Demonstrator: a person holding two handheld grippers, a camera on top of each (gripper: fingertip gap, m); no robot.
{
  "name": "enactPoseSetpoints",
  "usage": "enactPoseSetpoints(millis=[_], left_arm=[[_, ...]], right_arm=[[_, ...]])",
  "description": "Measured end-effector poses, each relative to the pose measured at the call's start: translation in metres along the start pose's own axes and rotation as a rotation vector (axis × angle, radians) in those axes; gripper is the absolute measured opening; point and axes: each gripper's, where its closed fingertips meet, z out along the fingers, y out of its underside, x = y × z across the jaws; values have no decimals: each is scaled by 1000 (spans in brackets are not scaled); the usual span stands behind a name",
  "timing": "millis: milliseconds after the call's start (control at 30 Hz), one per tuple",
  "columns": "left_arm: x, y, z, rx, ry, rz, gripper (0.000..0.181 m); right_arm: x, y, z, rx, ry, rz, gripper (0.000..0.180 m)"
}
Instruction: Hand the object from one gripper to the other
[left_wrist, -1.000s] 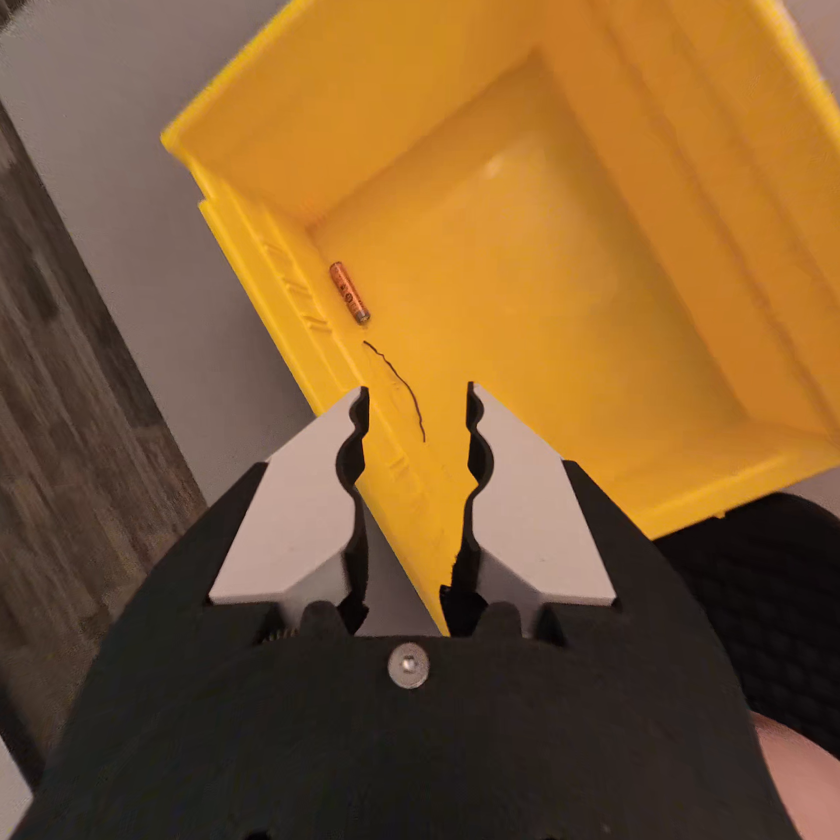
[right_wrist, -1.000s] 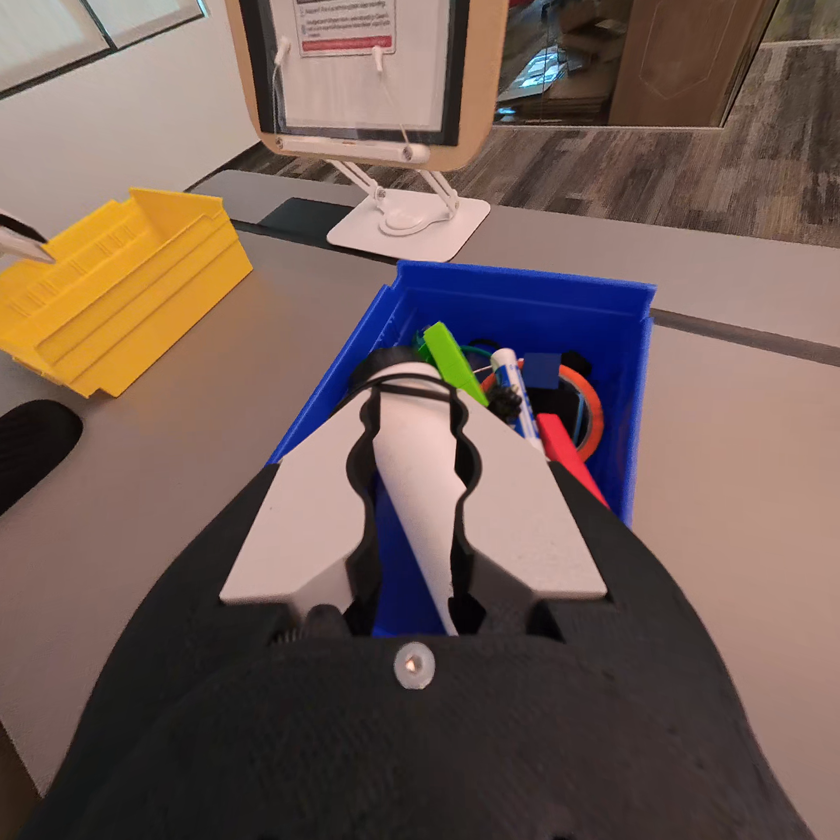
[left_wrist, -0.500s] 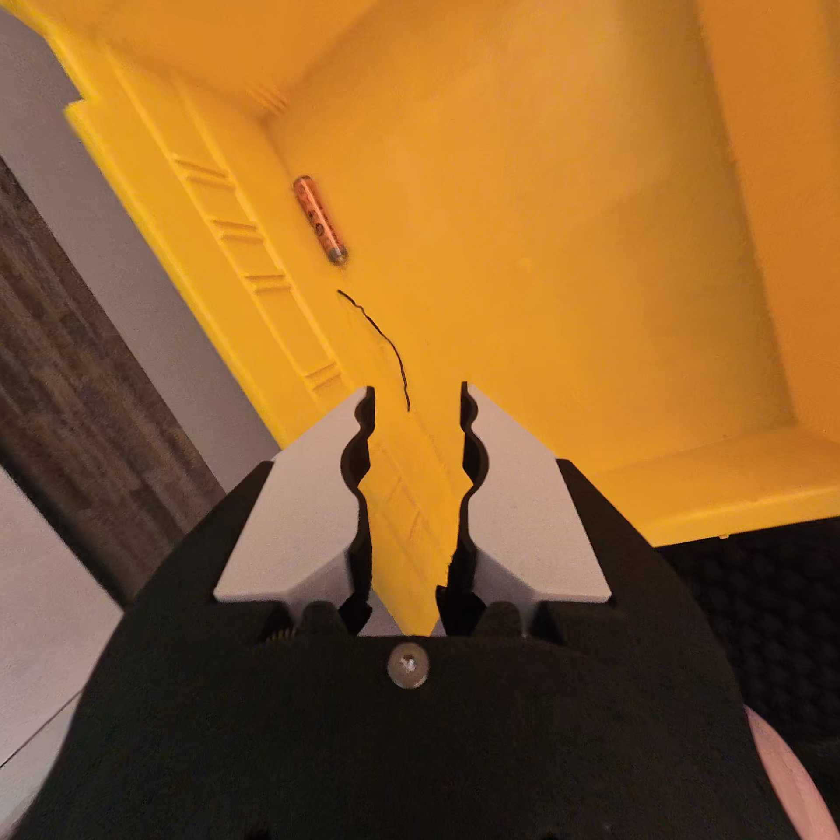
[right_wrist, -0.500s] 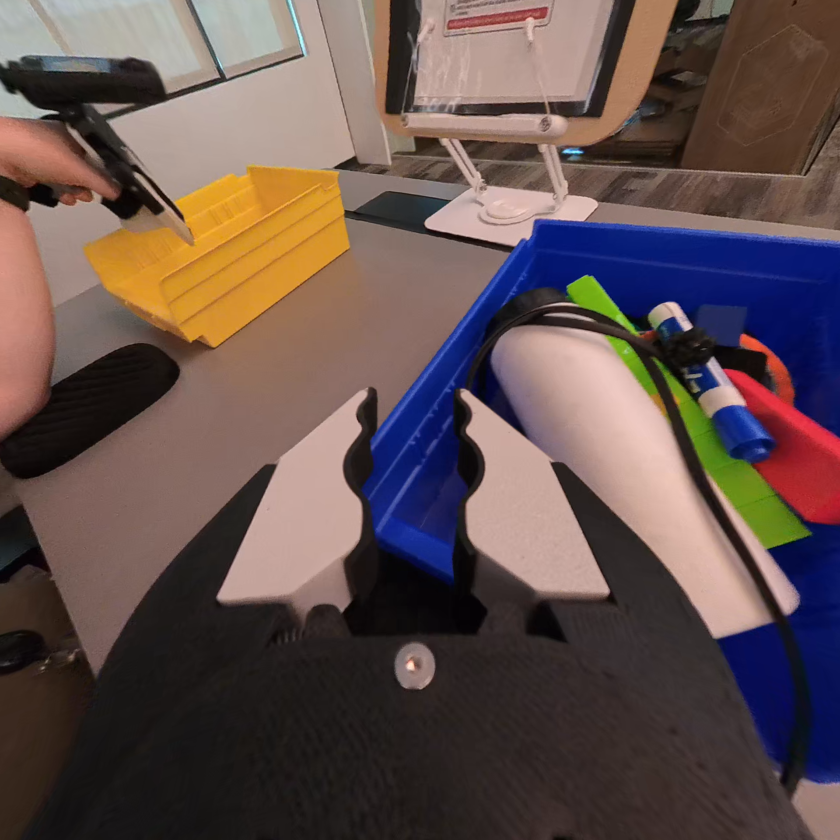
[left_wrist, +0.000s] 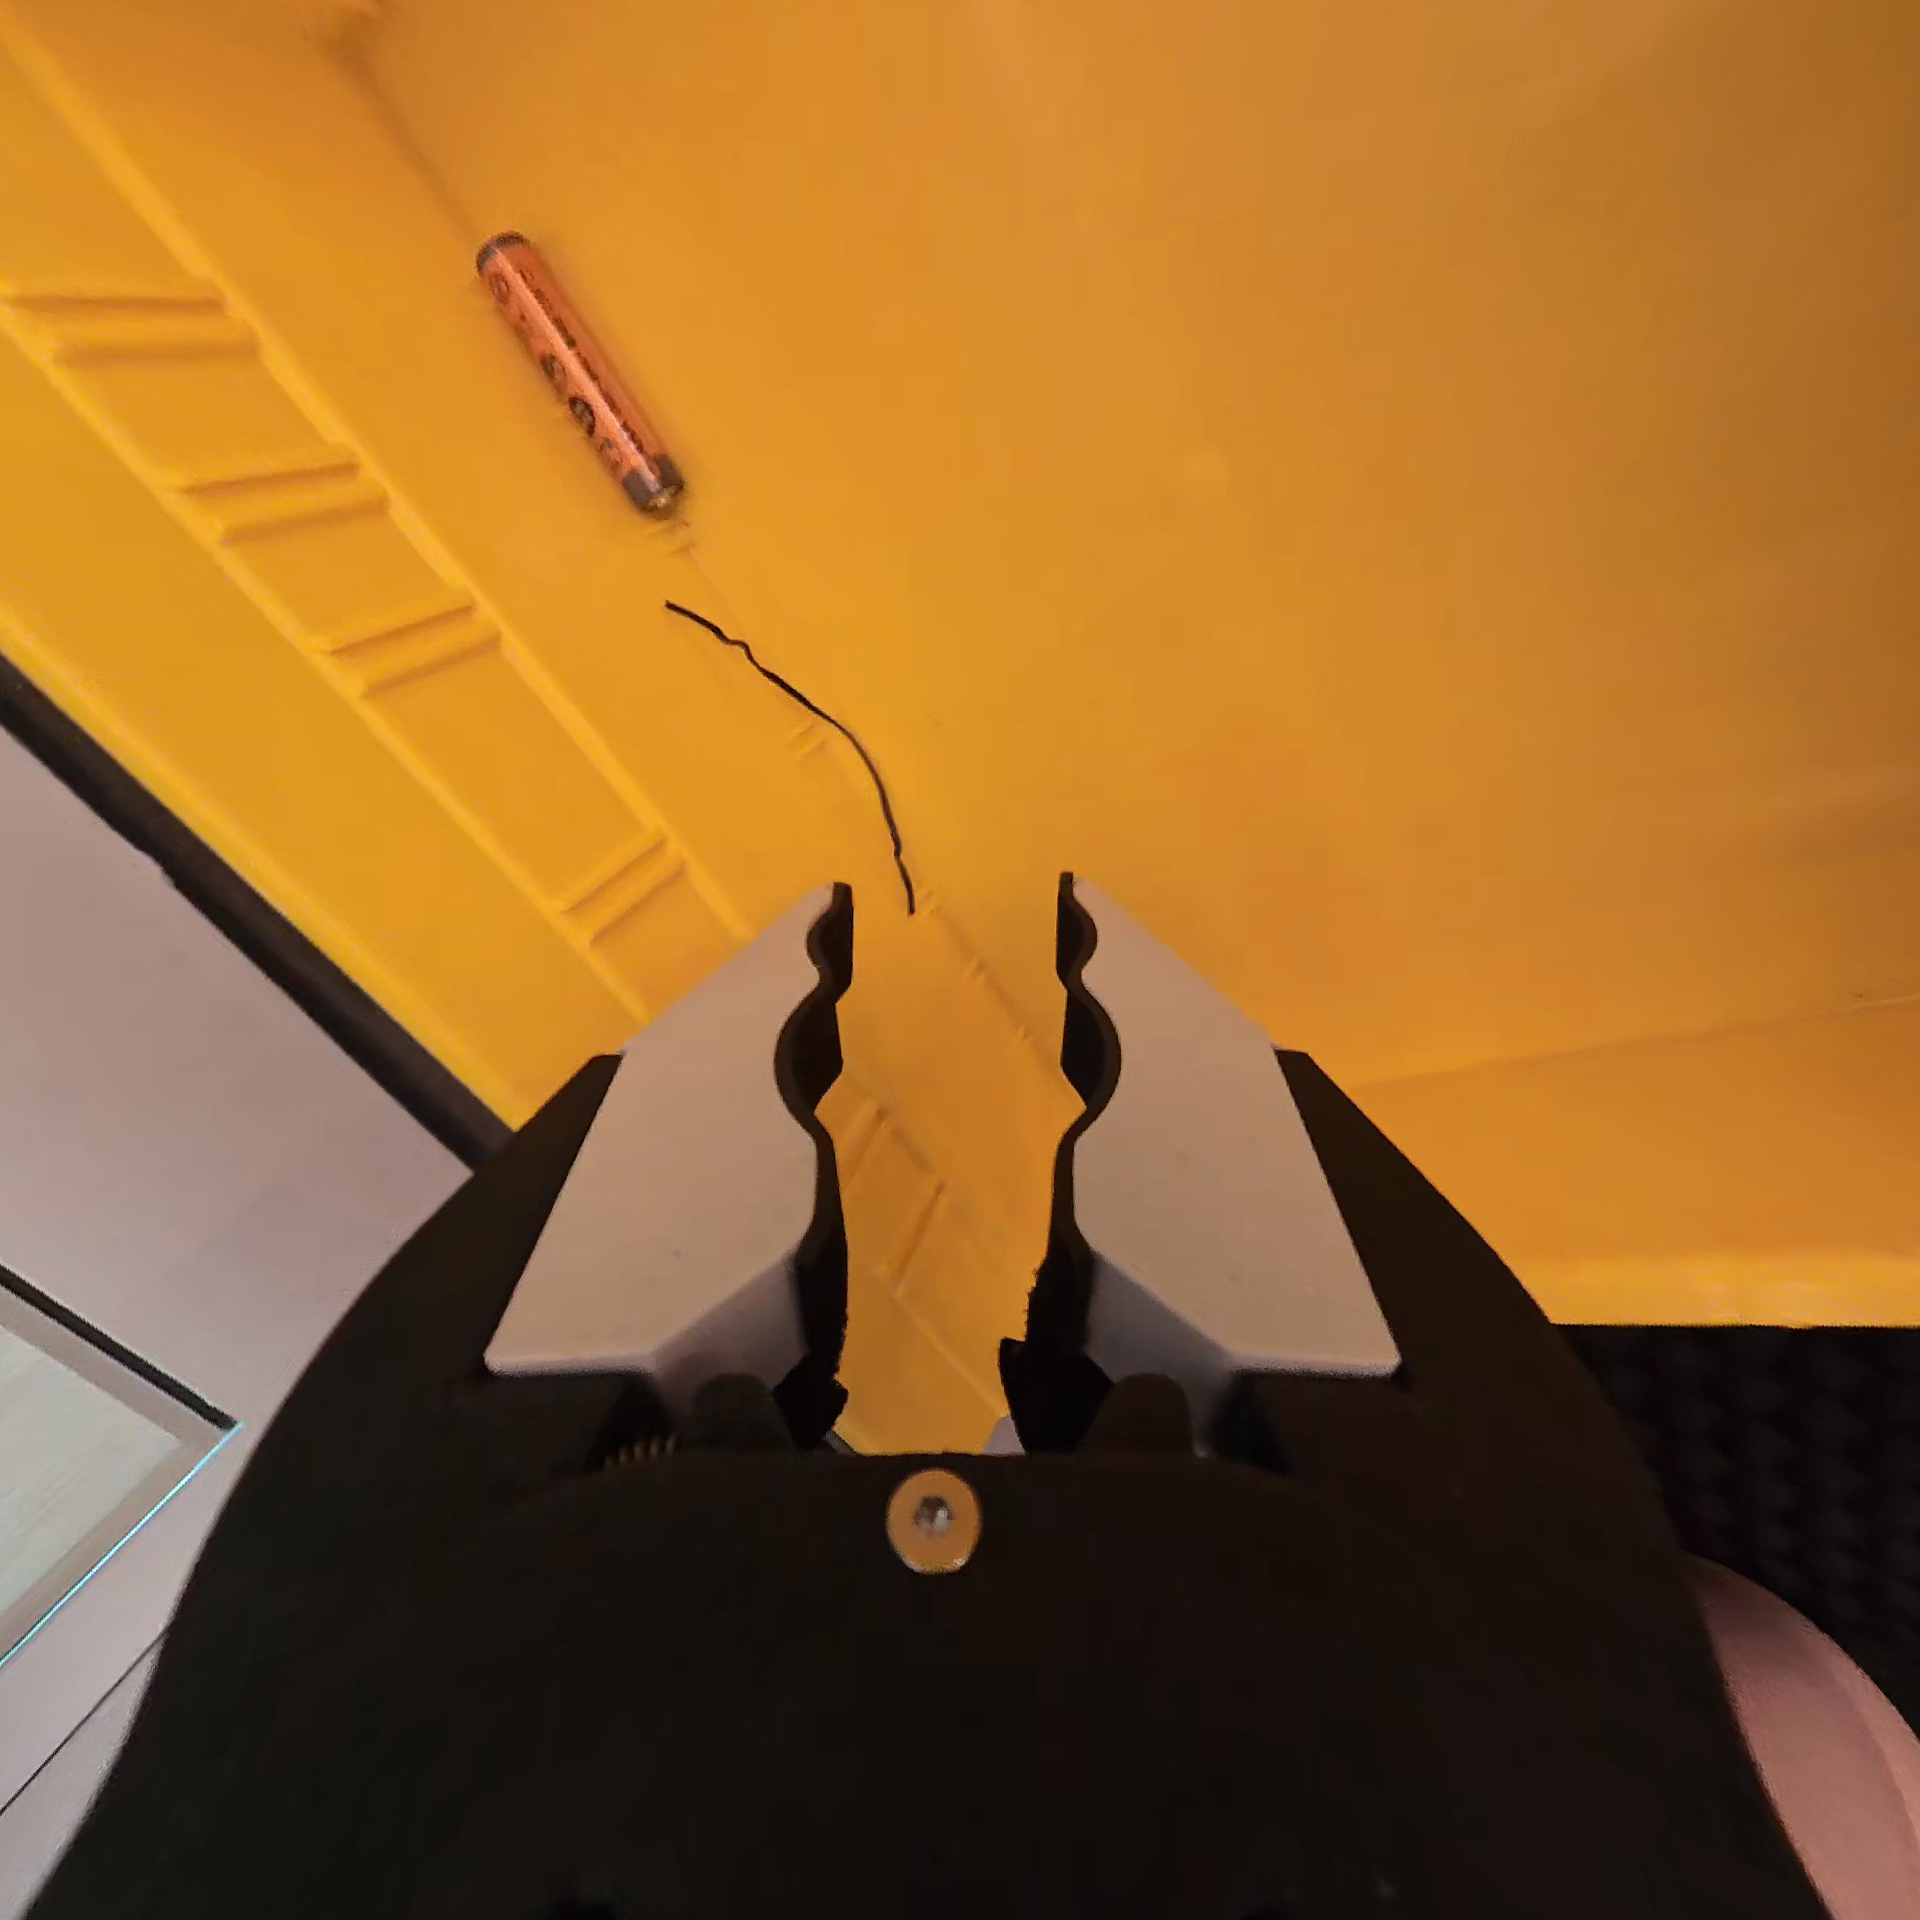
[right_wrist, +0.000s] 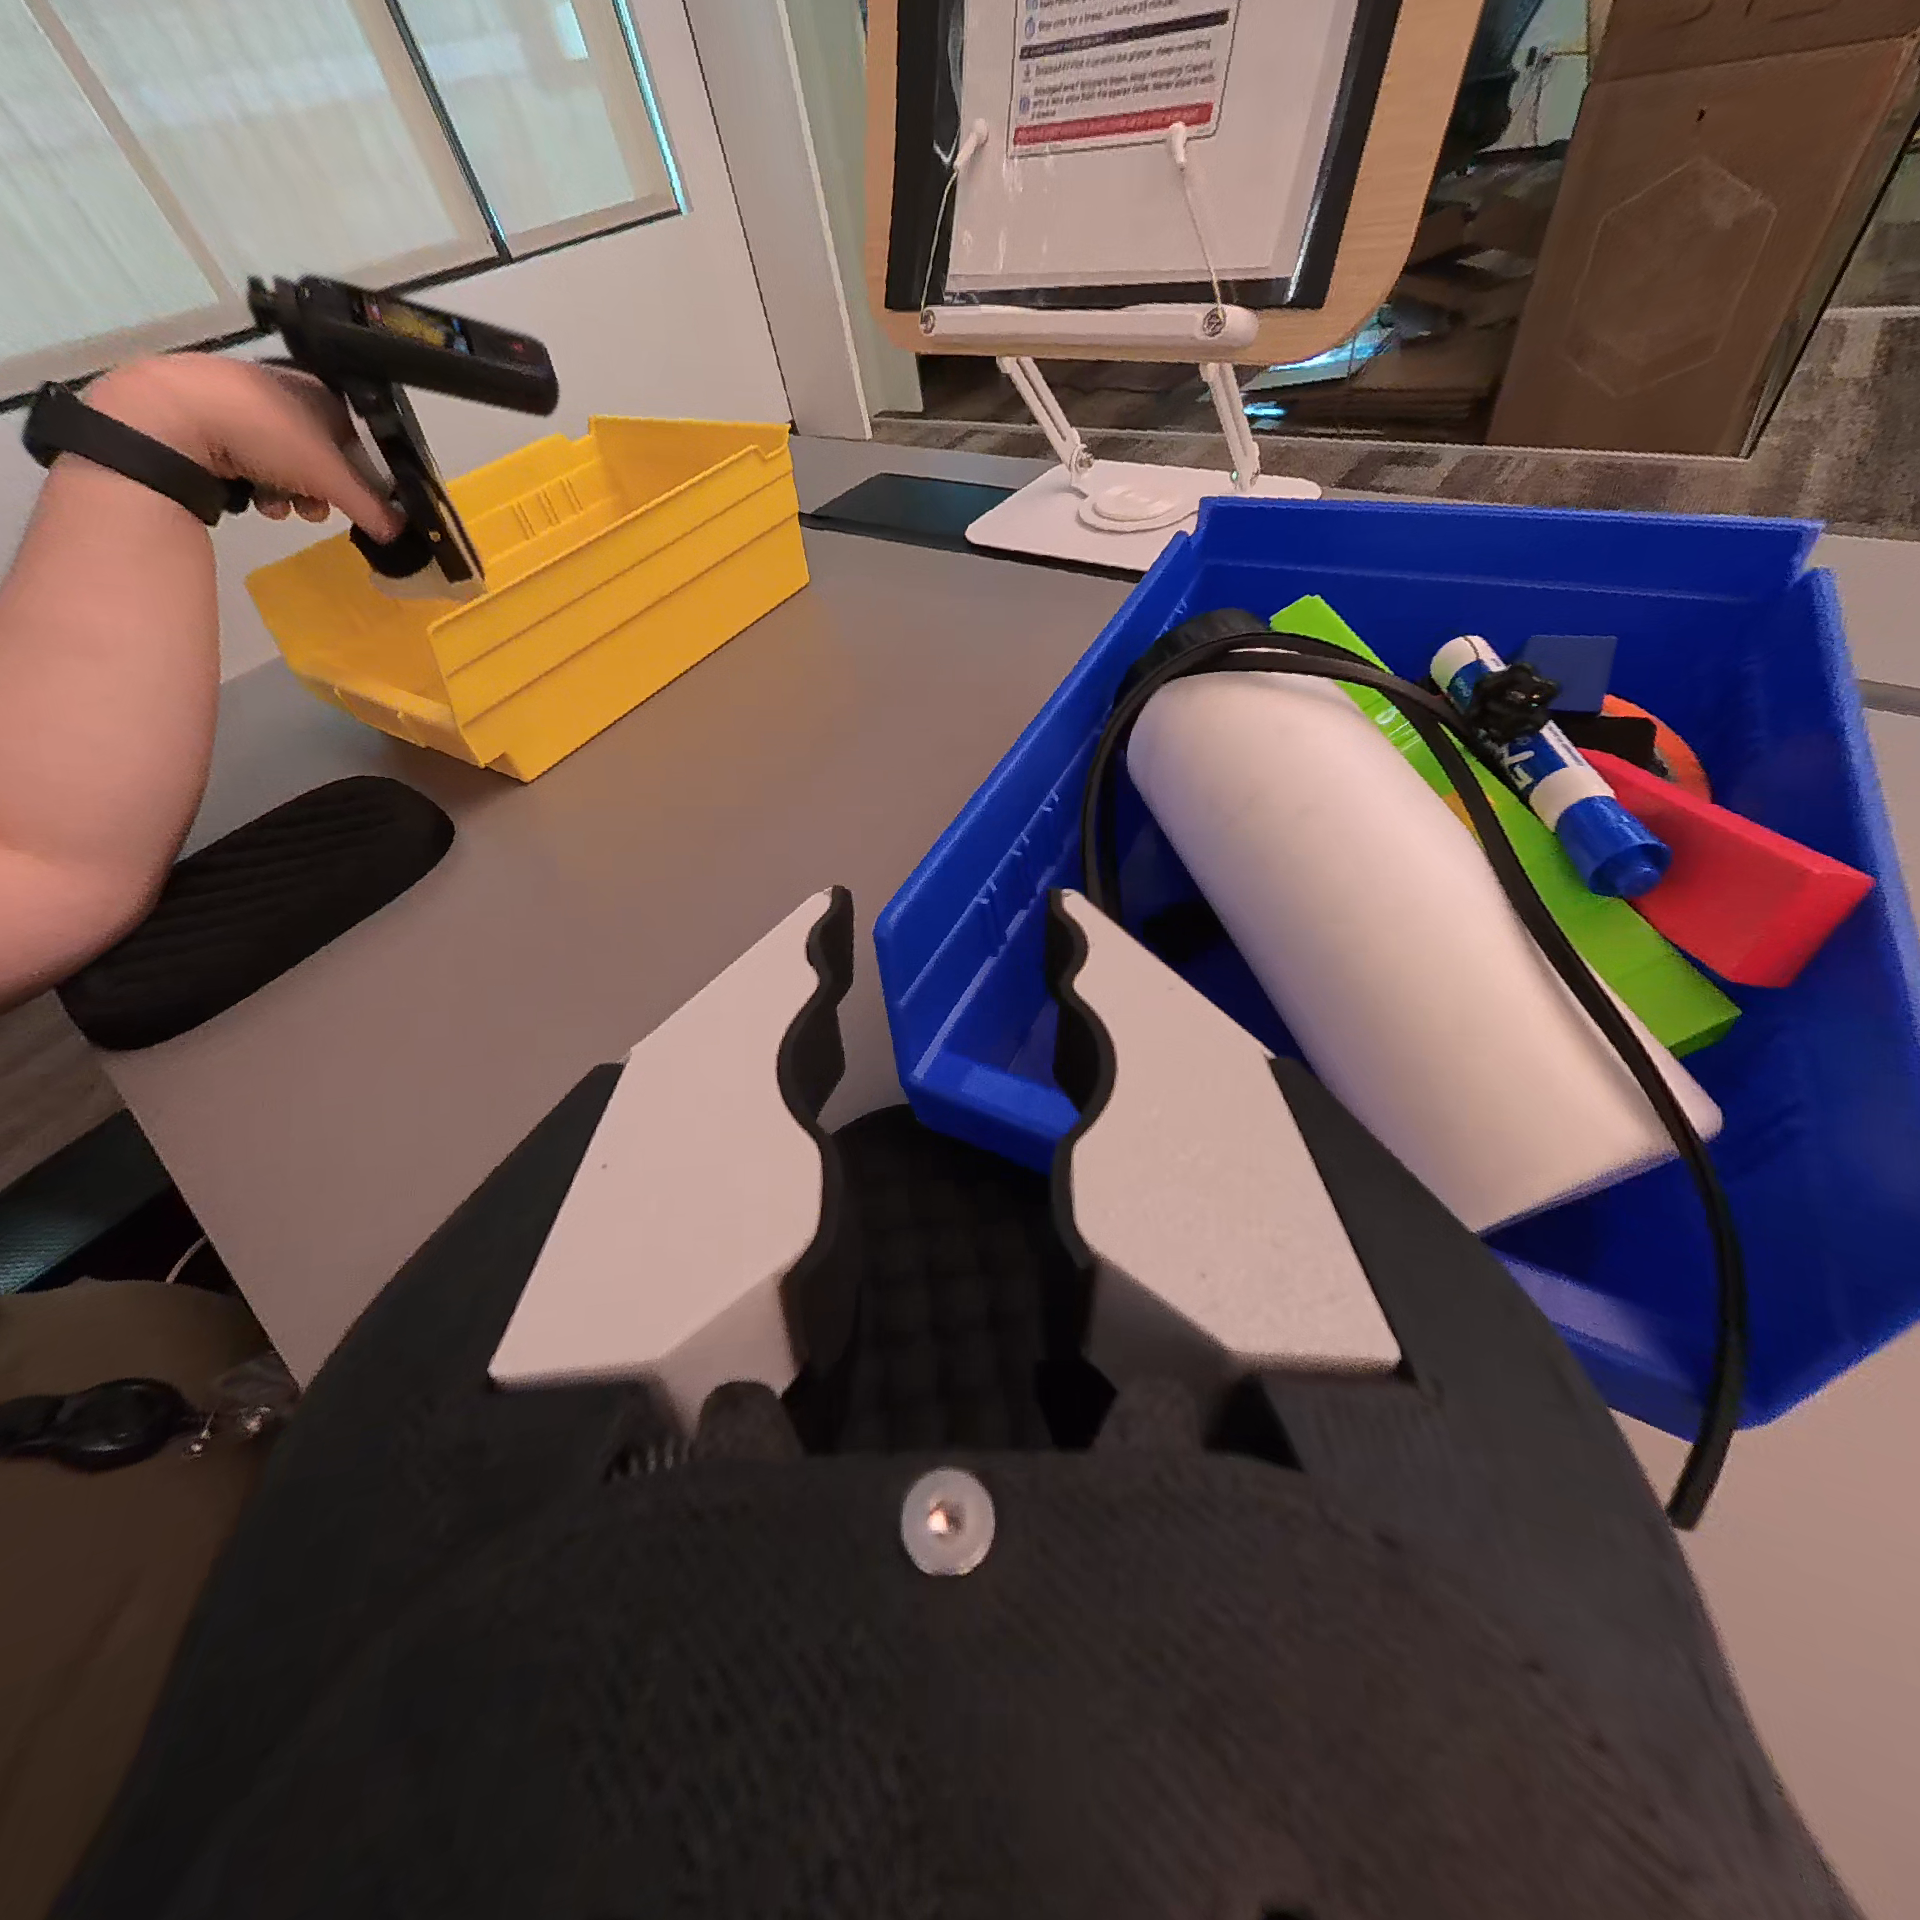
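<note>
The left hand-held gripper (left_wrist: 954, 904) points down into the yellow bin (left_wrist: 1351, 520), its jaws parted with nothing between them. A small orange battery (left_wrist: 578, 370) lies on the bin floor against the ribbed side wall, ahead and to the left of the fingertips, clear of them. A thin black thread-like strand (left_wrist: 800, 717) lies on the bin floor between the battery and the fingertips.

From the right wrist view, the person's left hand (right_wrist: 239, 436) holds that hand-held gripper tilted over the near end of the yellow bin, which sits on the grey tabletop (right_wrist: 665, 852). A black wrist rest (right_wrist: 260, 904) lies just in front of the bin.

The right hand-held gripper (right_wrist: 948, 909) hovers above the tabletop at the near left corner of the blue bin (right_wrist: 1507, 540), its jaws apart and empty. Inside the blue bin lie a white bottle (right_wrist: 1371, 935) with a black cord (right_wrist: 1621, 1049) looped around it, a green block (right_wrist: 1579, 935), a red block (right_wrist: 1745, 894) and a blue-capped glue stick (right_wrist: 1538, 758). A framed sign on a white stand (right_wrist: 1122, 166) stands at the far side of the tabletop.
</note>
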Motion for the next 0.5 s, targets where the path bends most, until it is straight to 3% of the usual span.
enactPoseSetpoints(millis=[500], left_arm=[[2, 11, 21, -90, 25, -3, 36]], right_arm=[[-3, 3, 4, 2, -17, 13, 38]])
